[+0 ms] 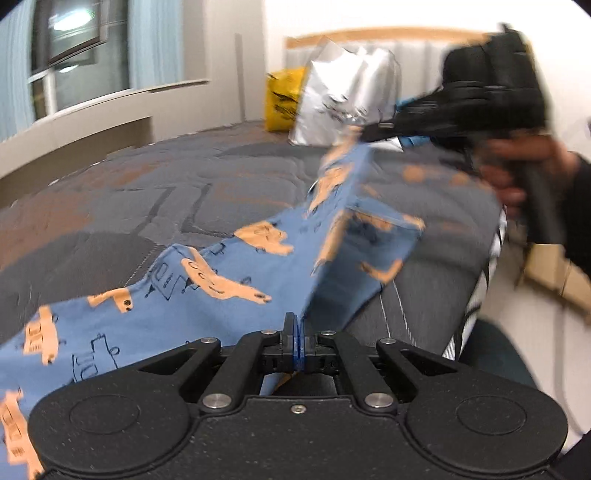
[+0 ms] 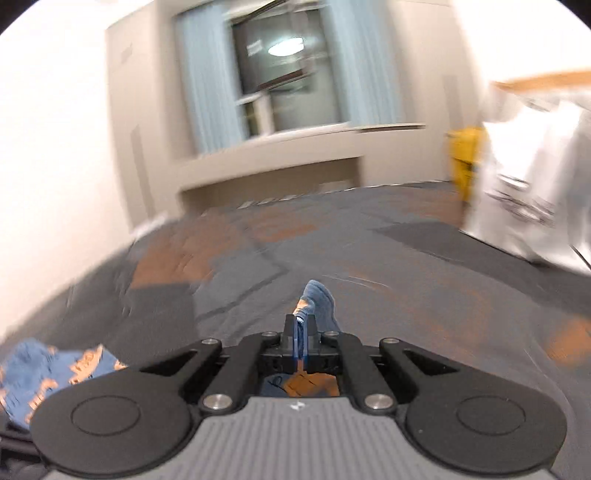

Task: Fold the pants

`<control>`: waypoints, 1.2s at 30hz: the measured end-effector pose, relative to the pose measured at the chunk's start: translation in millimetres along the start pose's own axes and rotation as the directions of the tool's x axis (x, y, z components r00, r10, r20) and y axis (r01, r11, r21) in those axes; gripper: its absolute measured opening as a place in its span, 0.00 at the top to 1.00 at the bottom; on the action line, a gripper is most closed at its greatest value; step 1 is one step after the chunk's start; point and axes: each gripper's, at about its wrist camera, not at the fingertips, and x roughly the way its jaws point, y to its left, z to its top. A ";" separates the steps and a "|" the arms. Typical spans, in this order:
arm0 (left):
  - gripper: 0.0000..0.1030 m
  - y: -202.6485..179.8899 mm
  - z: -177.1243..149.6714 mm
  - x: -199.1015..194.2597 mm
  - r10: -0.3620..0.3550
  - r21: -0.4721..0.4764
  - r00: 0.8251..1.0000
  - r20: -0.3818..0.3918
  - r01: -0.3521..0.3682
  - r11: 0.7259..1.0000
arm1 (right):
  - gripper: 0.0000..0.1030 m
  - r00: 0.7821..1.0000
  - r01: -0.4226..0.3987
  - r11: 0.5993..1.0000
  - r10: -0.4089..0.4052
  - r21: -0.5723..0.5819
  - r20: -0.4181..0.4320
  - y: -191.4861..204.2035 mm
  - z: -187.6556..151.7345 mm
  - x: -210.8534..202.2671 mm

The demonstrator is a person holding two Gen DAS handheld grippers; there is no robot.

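The pants (image 1: pixel 221 295) are blue with orange vehicle prints and lie stretched over a grey and orange quilted bed (image 1: pixel 129 192). My left gripper (image 1: pixel 297 325) is shut on the pants' near edge. In the left wrist view my right gripper (image 1: pixel 388 134), held by a hand (image 1: pixel 517 173), lifts the far end of the cloth off the bed, blurred. In the right wrist view the right gripper (image 2: pixel 301 325) is shut on a bunched blue fold of the pants (image 2: pixel 317 299), and more of the fabric lies at the lower left.
A silver foil bag (image 1: pixel 343 99) and a yellow bag (image 1: pixel 284 99) stand at the head of the bed by a wooden headboard (image 1: pixel 369 35). A window with blue curtains (image 2: pixel 288 74) sits over a ledge. The bed's right edge (image 1: pixel 487 266) drops to the floor.
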 end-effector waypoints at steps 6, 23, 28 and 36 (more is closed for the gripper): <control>0.86 -5.0 -1.5 17.7 -0.025 0.080 0.995 -0.092 0.032 0.996 | 0.97 0.995 0.051 0.989 -0.038 0.139 -0.094 -48.4 -67.2 -21.5; 0.32 14.9 148.7 185.5 -0.258 0.087 0.964 -0.059 0.263 0.961 | 0.40 0.994 -0.007 0.974 0.032 0.227 -0.105 -95.3 -84.2 -12.6; 0.59 17.0 151.6 213.4 -0.358 0.050 0.927 -0.110 0.365 0.930 | 0.73 0.996 0.004 0.984 0.012 0.178 -0.091 -82.7 -82.7 -8.9; 0.90 -7.6 159.7 219.0 -0.375 0.134 0.922 -0.100 0.385 0.913 | 0.92 0.999 0.013 0.986 -0.006 0.169 -0.041 -78.6 -86.1 -26.2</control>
